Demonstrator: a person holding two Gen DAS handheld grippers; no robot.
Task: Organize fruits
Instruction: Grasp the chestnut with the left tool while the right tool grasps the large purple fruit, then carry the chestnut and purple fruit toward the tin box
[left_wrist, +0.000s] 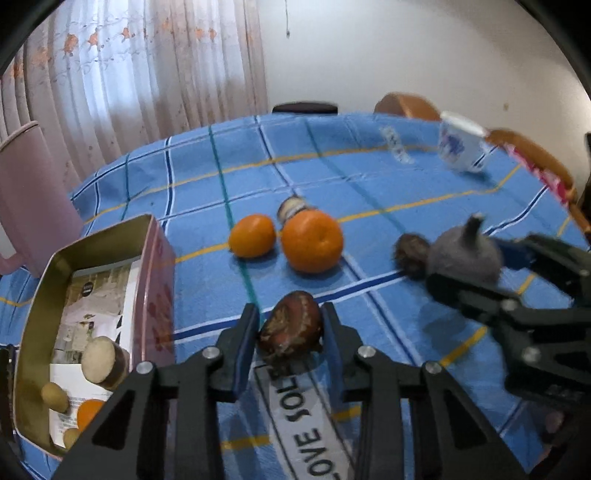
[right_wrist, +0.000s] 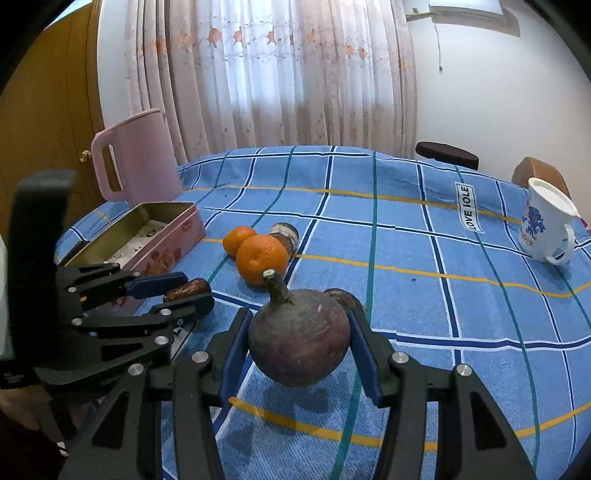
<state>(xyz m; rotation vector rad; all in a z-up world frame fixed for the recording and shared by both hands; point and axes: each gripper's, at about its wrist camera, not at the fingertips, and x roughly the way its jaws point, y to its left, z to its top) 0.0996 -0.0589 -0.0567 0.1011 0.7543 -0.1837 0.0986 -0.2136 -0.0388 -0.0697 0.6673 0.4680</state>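
A: where am I driving this thing today?

B: I'd say someone's home. Embroidered curtains (right_wrist: 273, 74), checked tablecloth (right_wrist: 406, 258), pink kettle (right_wrist: 136, 158), floral mug (right_wrist: 543, 229), chair backs (left_wrist: 406, 105).

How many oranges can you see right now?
3: two oranges touching mid-table, the smaller orange left of the larger orange; a third orange, partly hidden, in the tin. More may be hidden.

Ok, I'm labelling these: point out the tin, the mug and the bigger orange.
tin (right_wrist: 173, 236), right wrist view, pink side wall.
mug (right_wrist: 535, 225), right wrist view, painted side.
bigger orange (left_wrist: 312, 242), left wrist view, middle of peel.
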